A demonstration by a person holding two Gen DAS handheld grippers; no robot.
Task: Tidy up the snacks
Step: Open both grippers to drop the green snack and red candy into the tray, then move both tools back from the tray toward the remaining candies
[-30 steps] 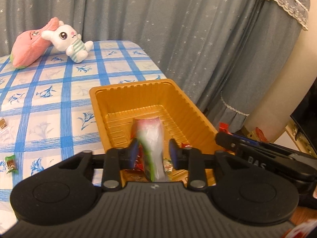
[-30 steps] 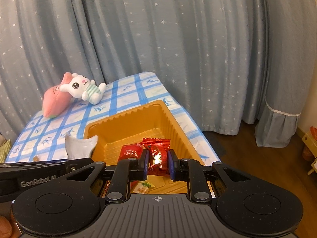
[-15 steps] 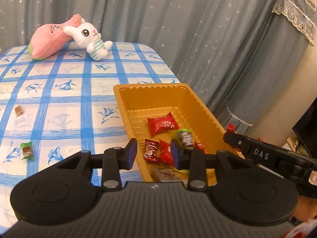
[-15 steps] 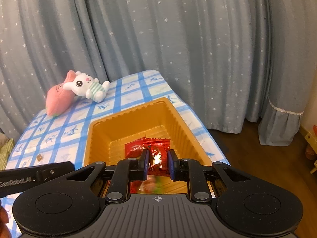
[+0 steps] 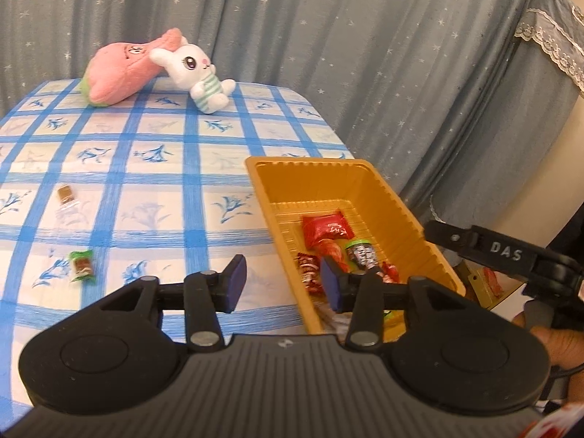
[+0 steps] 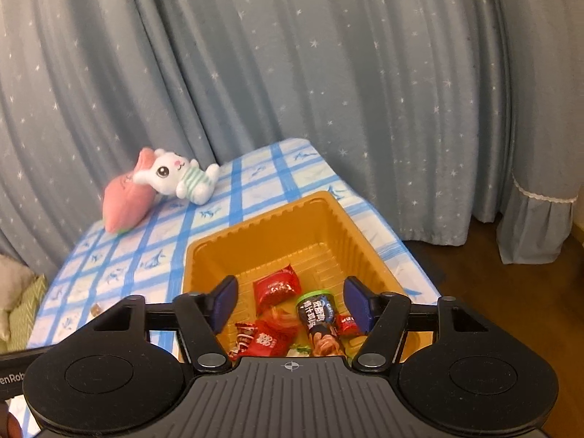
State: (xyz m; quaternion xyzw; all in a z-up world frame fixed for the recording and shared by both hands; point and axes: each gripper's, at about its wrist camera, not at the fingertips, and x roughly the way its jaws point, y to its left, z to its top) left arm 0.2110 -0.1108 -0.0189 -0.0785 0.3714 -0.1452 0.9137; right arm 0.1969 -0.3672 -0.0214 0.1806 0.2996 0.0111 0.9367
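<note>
While fingers (image 6: 356, 304) part, snacks (image 6: 277, 286) (seemingly loose) lie below.

A tray (image 5: 408, 215) sits on the table (image 5: 153, 168), near its right edge. Snack packets (image 5: 326, 228) lie in a heap in the near part of the tray. Left of the tray, two small candies (image 5: 83, 265) lie on the table, well apart from it. At the far end of the table, a toy bunny (image 5: 197, 73) leans on a pillow (image 5: 120, 73). A curtain (image 5: 328, 36) hangs behind the table.
</note>
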